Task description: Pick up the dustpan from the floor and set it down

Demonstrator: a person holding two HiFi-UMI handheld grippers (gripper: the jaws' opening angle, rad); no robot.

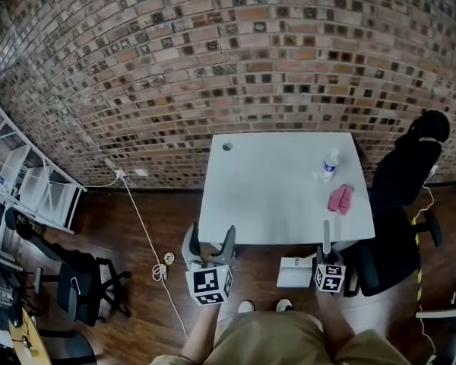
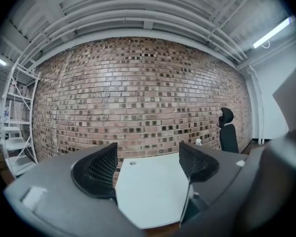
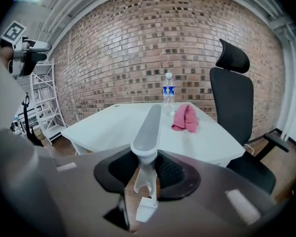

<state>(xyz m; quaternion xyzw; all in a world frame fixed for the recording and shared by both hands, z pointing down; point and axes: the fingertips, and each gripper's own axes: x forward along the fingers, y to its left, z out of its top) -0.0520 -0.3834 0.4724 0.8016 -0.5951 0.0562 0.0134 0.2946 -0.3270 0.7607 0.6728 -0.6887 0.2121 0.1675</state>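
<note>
Ahead of me a red-brown brick wall rises to a white beamed ceiling with lit strip lights. The floor is dark wood planks, and a white cable trails across it from the wall. A white table stands near the brick, with a black high-backed office chair at its right. White metal shelving stands far left, another black chair near it.
</note>
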